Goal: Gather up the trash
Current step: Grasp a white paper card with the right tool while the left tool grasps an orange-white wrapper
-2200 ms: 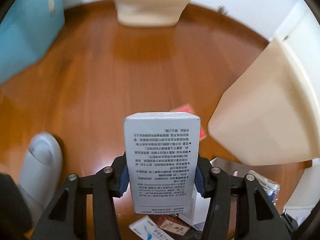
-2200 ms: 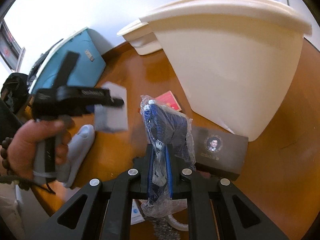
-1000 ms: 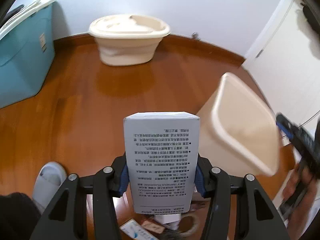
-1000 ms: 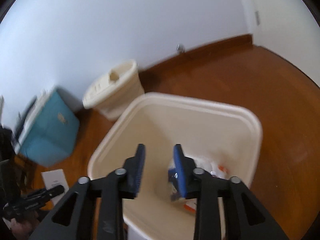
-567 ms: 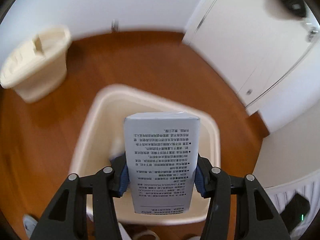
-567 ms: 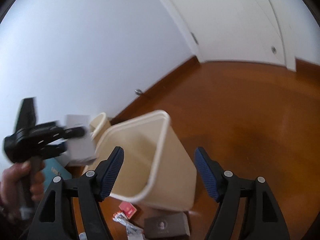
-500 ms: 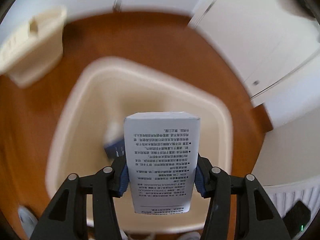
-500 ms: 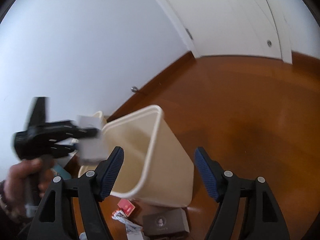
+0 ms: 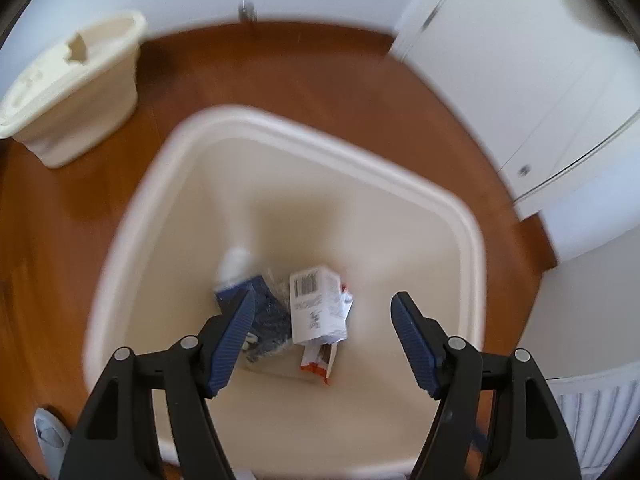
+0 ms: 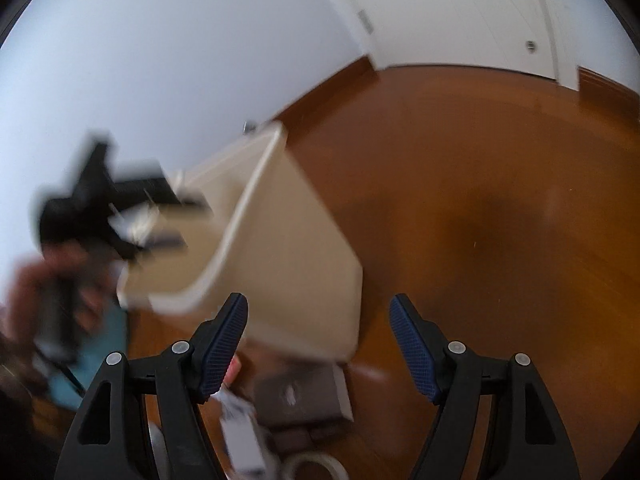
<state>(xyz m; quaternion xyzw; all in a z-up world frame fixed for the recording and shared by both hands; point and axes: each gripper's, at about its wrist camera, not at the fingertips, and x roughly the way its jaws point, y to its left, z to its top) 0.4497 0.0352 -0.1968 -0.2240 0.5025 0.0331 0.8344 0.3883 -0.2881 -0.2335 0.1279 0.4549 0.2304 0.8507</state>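
Left tool [image 9: 324, 340] opening above flat-lying box [image 9: 316, 304]

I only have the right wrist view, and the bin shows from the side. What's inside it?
Observer: The left wrist view looks straight down into the cream bin. A white printed box and a blue plastic-wrapped packet lie on its bottom.
Operator: Is the left gripper holding anything?
Observer: No. The left gripper is above the bin, its jaws opening with nothing between the pads.
Operator: Any other container nearby that I can't see?
Observer: Yes, a second cream bin with a lid stands by the wall, apart from the first one.
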